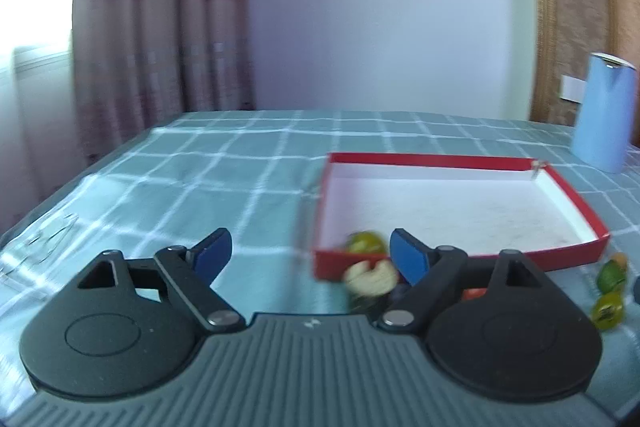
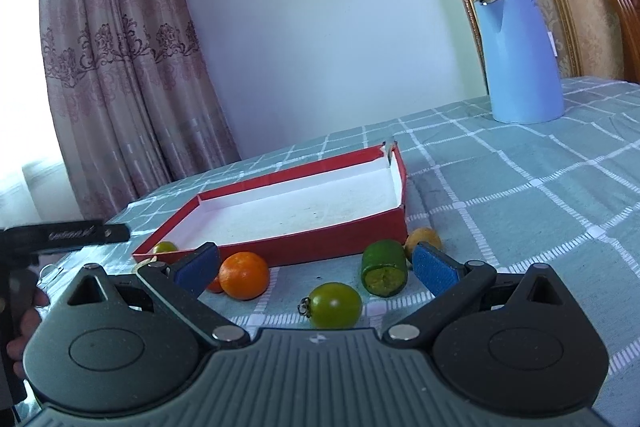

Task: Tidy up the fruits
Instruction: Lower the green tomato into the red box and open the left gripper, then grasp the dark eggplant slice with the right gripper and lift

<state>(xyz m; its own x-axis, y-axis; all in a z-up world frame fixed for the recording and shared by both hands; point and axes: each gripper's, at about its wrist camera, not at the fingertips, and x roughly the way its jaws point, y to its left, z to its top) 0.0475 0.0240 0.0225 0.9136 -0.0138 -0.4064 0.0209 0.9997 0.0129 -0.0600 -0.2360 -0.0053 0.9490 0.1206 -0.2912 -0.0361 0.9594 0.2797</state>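
1. One red tray (image 2: 304, 247) with a white floor lies on the checked tablecloth (image 2: 520, 195); in the right wrist view nothing lies on the part of its floor that shows.
2. From the right wrist view, four fruits show clearly in front of the tray: one orange (image 2: 244, 275) at 9 o'clock of the green tomato (image 2: 334, 305), one cut green piece (image 2: 385, 273) at 1 o'clock of that tomato, and one yellow fruit (image 2: 422, 239) just behind the cut piece.
3. A fifth small green fruit (image 2: 165, 247) sits at the tray's near left corner; a red bit behind the orange is too hidden to name.
4. The right gripper (image 2: 316, 269) has its fingers spread wide, holding nothing, the tomato low between them.
5. The left gripper (image 1: 310, 257) also has its fingers apart and empty; blurred fruit lies near its right finger.
6. One blue kettle (image 2: 520, 59) stands at 1 o'clock, well apart from the tray.
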